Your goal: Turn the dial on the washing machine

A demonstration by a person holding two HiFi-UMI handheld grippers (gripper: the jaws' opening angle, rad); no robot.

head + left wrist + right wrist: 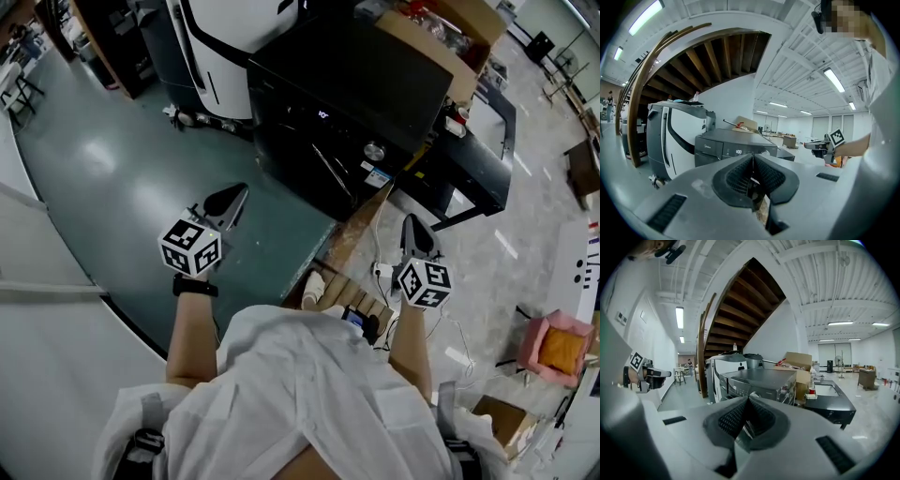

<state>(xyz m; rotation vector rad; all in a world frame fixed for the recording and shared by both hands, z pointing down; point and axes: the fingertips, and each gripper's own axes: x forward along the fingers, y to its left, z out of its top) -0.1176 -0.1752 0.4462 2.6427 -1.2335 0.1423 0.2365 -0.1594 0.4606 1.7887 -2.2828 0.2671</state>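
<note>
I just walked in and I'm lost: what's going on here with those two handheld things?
A person stands in front of a dark washing machine, holding a tool in each hand. The left tool and the right tool both have their jaws together with nothing between them, and both hang short of the machine. The dial on its front panel is untouched, so the turning has not begun.
</note>
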